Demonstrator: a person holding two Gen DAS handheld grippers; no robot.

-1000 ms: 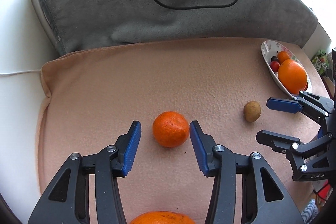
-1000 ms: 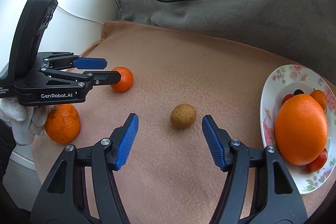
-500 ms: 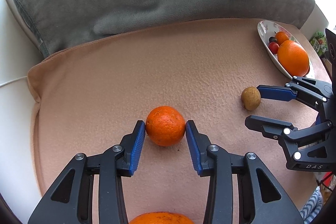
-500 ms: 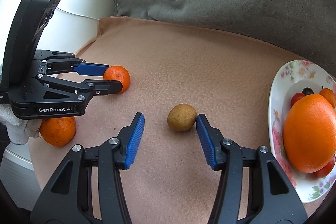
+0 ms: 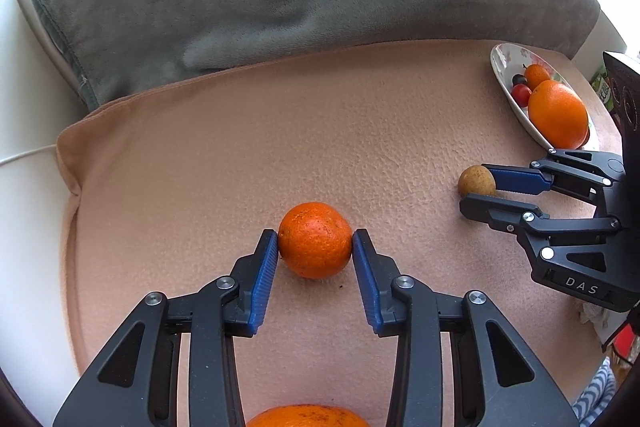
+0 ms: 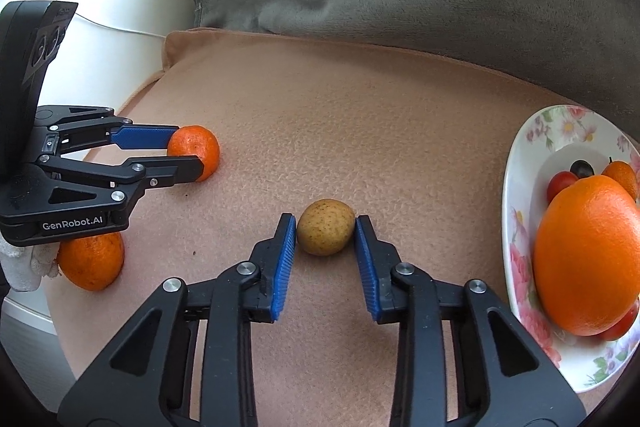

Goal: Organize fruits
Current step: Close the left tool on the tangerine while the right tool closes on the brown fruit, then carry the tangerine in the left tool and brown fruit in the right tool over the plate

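- Both your grippers have closed in since the earlier frames: a second ago each fruit sat loose between wide jaws, now the blue pads touch both sides.
- Your left gripper [image 5: 315, 247] pinches the small mandarin [image 5: 315, 239], jaws narrowed to its width; the fruit looks to be resting on the peach blanket [image 5: 280, 131].
- Your right gripper [image 6: 325, 235] has just been closing and now clamps the little brown speckled fruit [image 6: 326, 231], also low on the blanket, near the flowered plate [image 6: 560, 131].
- Neither hand has shifted much; only the jaws changed.
- Right view only: a second mandarin [image 6: 92, 261] lies whole under the left gripper's body, beside a white-gloved hand [image 6: 28, 265]; the plate shows its floral rim, holding a big orange [image 6: 588, 259], cherry tomatoes, a dark grape and a small orange fruit.
- Left view only: that second mandarin is just a sliver at the bottom edge; the plate appears edge-on at far right.
- Both views: a grey cushion [image 5: 280, 7] with a black cable behind.
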